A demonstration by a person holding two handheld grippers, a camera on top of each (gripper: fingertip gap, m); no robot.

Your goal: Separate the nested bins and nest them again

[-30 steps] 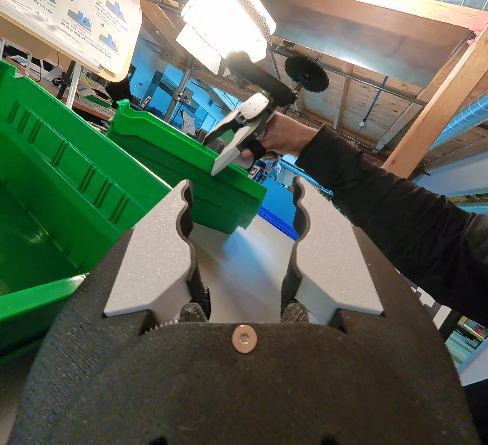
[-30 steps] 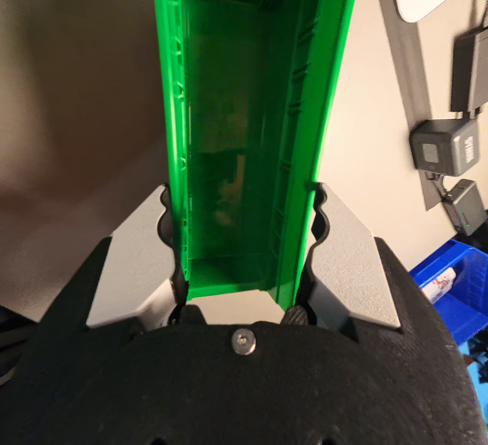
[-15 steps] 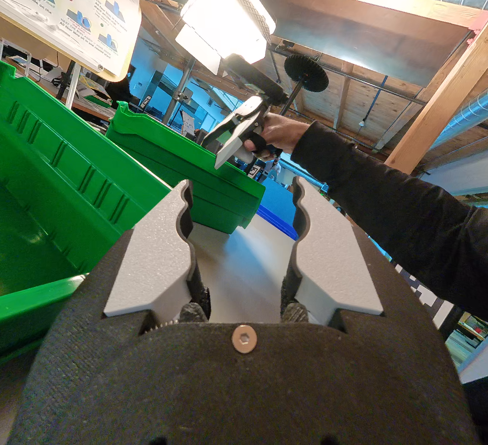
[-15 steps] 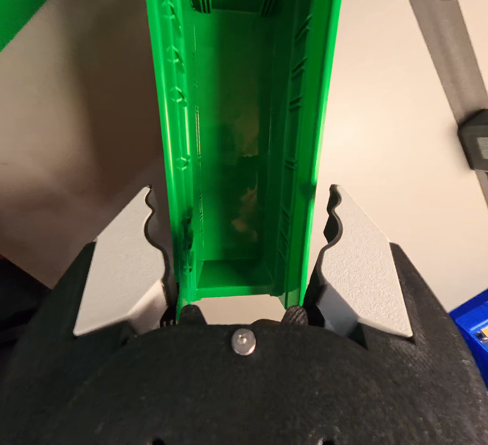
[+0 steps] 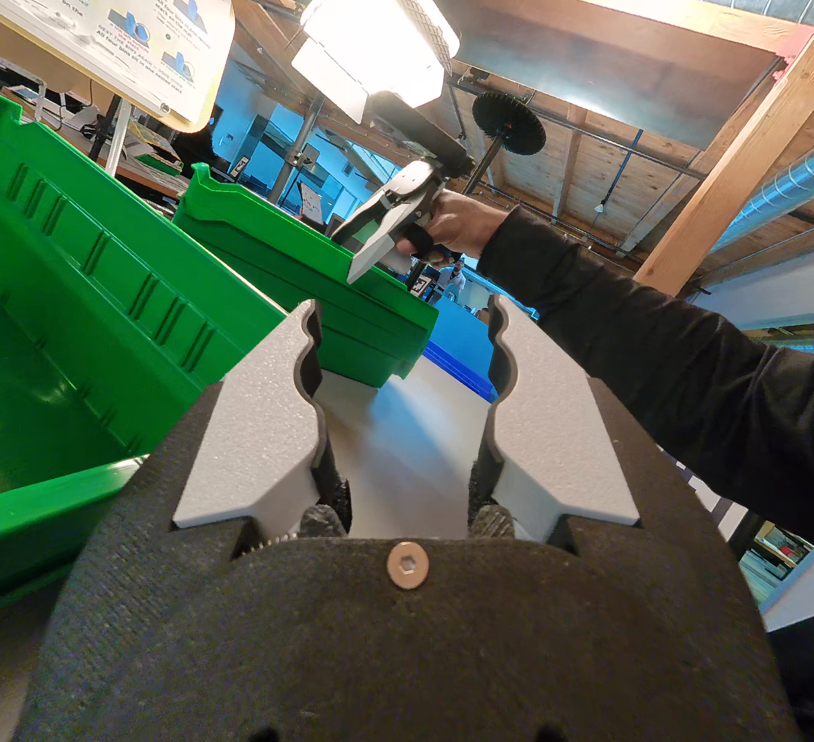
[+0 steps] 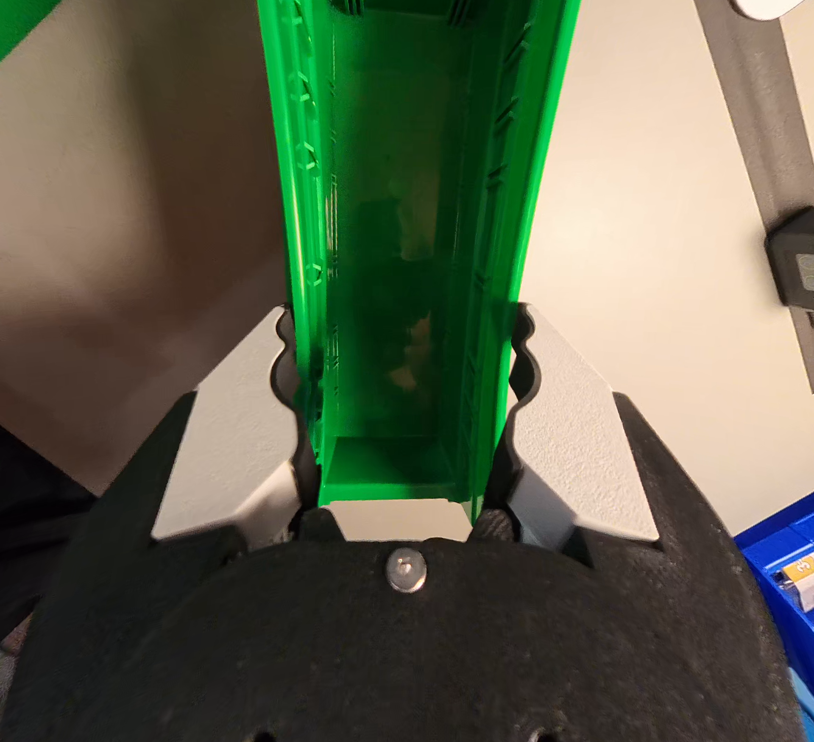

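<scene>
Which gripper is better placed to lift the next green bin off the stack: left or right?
Right, probably. The right gripper already straddles the top green bin of the stack, fingers at both walls. The left gripper is open and empty over the table.

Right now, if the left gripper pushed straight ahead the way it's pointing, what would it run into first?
Probably the near end of the nested green bin stack, which sits just left of centre ahead of the open, empty left gripper. The bare table comes before it. Depth is unclear; it might slip past toward the blue bin.
</scene>
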